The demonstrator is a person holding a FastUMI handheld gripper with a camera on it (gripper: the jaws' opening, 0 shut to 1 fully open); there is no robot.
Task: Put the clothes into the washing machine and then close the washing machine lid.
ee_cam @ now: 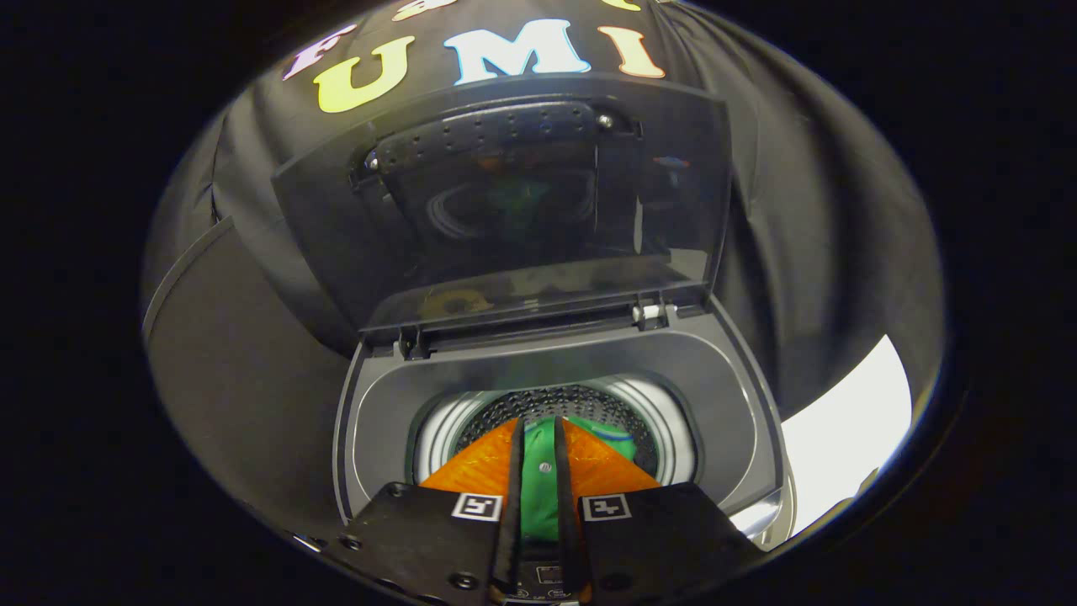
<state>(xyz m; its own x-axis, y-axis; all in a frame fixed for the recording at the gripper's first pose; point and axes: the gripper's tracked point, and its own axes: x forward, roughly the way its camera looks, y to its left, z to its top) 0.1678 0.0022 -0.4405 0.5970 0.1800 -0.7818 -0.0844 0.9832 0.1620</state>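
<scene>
1. The tongs (539,459) point down over the open top of the washing machine (383,404), tips right above the drum mouth.
2. Green clothes (538,497) sit squeezed in the narrow gap between the two fingers, and both fingers look pressed onto the fabric, so the tongs are closed around it, not gaping.
3. More of the same green cloth, with a bit of blue trim, pokes out just past the right finger, over the perforated drum (551,404). Can't tell whether it's hanging or already resting on the drum wall.
4. There's a small round button or stud on the green fabric, partway up between the fingers.
5. The washing machine lid (505,202) is fully up, standing tilted back beyond the tongs, hinged along the far edge of the opening. It's see-through dark plastic, and a faint green reflection shows in it.
6. A pale bright surface shows off to the right of the machine.
</scene>
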